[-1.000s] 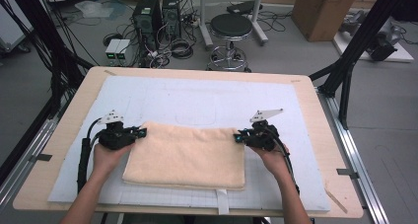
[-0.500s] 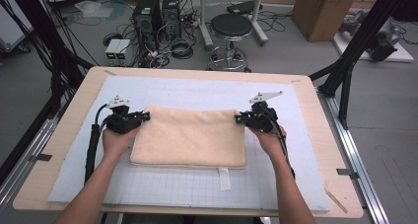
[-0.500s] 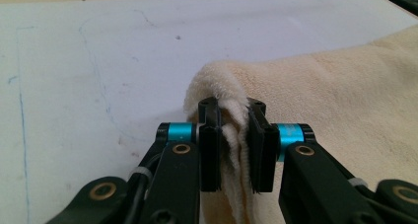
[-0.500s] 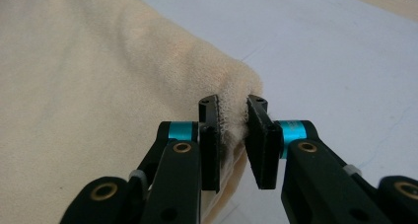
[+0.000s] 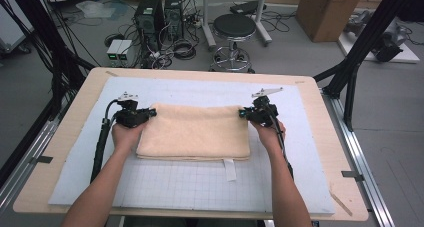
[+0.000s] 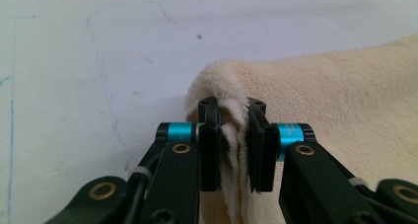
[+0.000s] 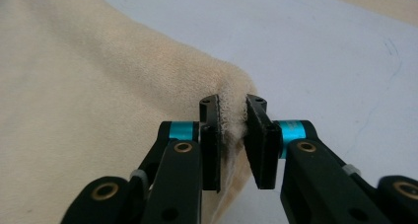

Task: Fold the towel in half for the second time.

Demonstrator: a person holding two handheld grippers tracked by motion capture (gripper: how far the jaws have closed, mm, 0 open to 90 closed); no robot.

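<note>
In the high view, the folded cream towel (image 5: 194,132) lay farther from the person than a second earlier, and both hands had moved away with it across the pale mat (image 5: 310,152) on the table (image 5: 345,152). The left gripper (image 5: 148,114) sat at the towel's far left corner, the right gripper (image 5: 243,113) at its far right corner, the towel stretched flat between them.

In the left gripper view, the left gripper (image 6: 231,130) had just been easing apart, yet bunched towel (image 6: 345,100) layers still sat between its jaws, touching both pads.

In the right gripper view, the right gripper (image 7: 231,130) had likewise just loosened; the towel (image 7: 88,86) corner stood between its jaws, against the left pad, a slight gap at the right.
</note>
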